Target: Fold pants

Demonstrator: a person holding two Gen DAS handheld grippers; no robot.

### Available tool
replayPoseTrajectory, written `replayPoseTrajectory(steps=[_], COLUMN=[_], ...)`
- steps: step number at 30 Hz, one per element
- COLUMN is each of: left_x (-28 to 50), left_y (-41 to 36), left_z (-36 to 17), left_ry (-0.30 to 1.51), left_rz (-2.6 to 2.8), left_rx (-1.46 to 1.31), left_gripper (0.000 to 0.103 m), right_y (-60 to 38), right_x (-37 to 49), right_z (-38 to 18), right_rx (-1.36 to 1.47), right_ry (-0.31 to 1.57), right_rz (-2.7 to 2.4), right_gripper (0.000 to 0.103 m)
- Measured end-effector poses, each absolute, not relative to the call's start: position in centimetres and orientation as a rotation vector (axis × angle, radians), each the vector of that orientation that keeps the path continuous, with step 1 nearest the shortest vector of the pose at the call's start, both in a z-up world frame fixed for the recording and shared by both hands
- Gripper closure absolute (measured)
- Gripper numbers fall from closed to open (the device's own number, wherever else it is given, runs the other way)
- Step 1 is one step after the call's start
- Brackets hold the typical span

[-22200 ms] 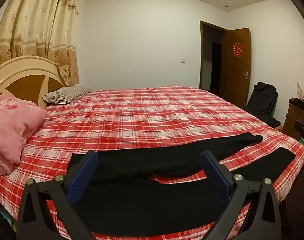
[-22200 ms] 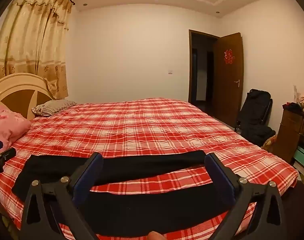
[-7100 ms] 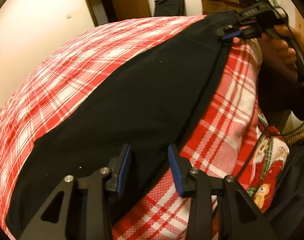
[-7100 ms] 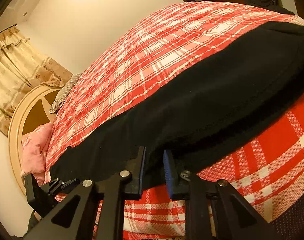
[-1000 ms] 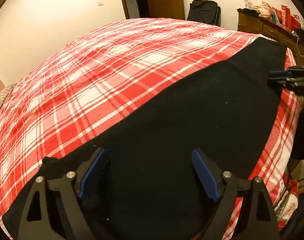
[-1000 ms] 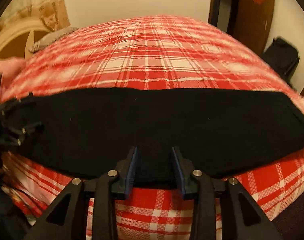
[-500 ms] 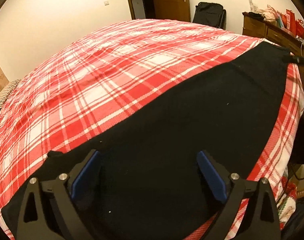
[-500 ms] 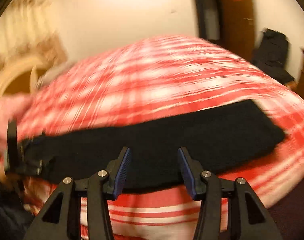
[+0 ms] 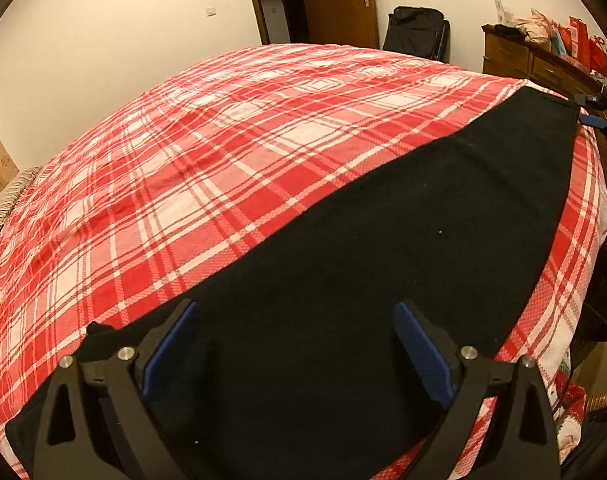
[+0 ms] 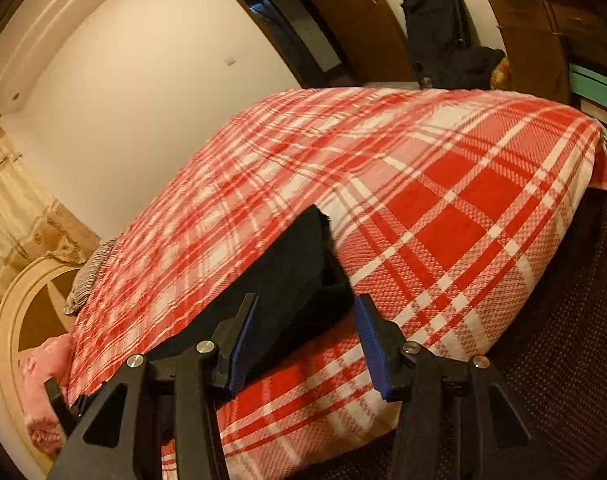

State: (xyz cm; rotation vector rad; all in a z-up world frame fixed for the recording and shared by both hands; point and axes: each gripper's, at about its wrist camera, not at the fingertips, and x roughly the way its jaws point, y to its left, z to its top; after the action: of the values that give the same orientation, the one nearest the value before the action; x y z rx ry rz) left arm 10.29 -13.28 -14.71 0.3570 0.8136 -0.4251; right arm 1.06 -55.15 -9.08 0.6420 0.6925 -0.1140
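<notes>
Since the frame a second earlier, the right gripper [image 10: 305, 334] has swung from the middle of the long black fabric pants [image 9: 383, 280] to their leg end, its fingers [image 10: 369, 338] parted about halfway with the hem corner between them, unpinched. The left gripper [image 9: 295, 354] hovers over the waist end, fingers spread wide, holding nothing. The pants lie flat along the near edge of the red-and-white plaid bed [image 9: 223, 140], legs apparently stacked lengthwise. That first fold looks done; folding end to end remains.
</notes>
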Motion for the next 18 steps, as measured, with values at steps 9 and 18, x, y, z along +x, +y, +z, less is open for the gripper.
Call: replayPoseTrajectory(steps=[9,18], left_x=[10.7,11.3], left_y=[-13.1,-12.4], left_z=[-15.1,-15.9], left_ry=[0.822,0.840], left_rz=[-0.403,-0.378], left_rx=[0.360,0.338], left_gripper=[0.004,0.004], right_y=[-56.9,-57.2], right_x=[2.6,3.1], right_z=[-10.5,-11.5], right_rx=[0.747,0.804], right_ry=[0.690,0.672], right_rz=[-0.119,-0.055], right_gripper=[0.064,0.069])
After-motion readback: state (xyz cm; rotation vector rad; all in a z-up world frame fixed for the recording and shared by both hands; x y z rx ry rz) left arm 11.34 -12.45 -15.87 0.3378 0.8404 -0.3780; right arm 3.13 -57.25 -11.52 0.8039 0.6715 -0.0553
